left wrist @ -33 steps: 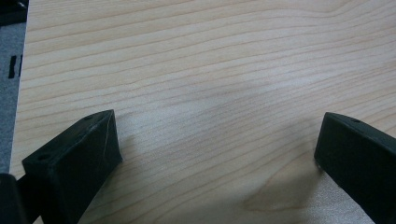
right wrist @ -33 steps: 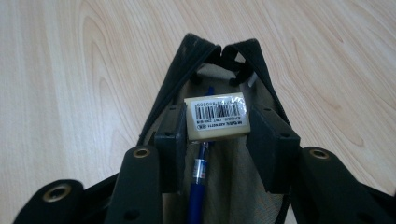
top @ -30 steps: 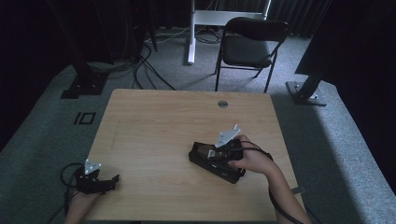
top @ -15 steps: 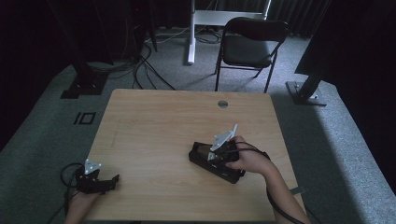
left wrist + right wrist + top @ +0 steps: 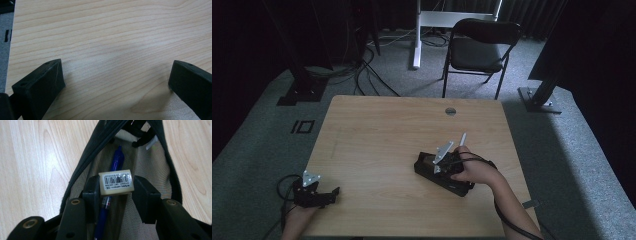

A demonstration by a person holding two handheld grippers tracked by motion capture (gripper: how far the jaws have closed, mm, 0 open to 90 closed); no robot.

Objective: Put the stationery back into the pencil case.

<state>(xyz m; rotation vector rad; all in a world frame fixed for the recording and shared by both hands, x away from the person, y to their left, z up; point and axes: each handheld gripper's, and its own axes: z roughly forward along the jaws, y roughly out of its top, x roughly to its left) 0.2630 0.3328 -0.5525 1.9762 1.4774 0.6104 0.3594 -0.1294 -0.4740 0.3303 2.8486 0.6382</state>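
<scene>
Against the earlier high-view pictures little has changed: the right hand-held gripper still sits over the black pencil case, its grey plate tipped only slightly differently, and the left hand-held gripper has kept its spot at the near left corner of the bench.

In the right gripper view, the right hand-held gripper is clamped on a white eraser with a barcode label, one pad against each short end. The eraser hangs just above the open mouth of the pencil case, over its beige lining. A blue pen lies inside the case directly beneath the eraser. The unzipped black rim runs up both sides of the eraser, close on either hand.

The left hand-held gripper has its jaws wide apart over bare wood, holding nothing, well apart from the pencil case.

The pencil case lies in the near right part of the bench, with bare wood beyond it and to its left. The bench's right edge is near the case.
</scene>
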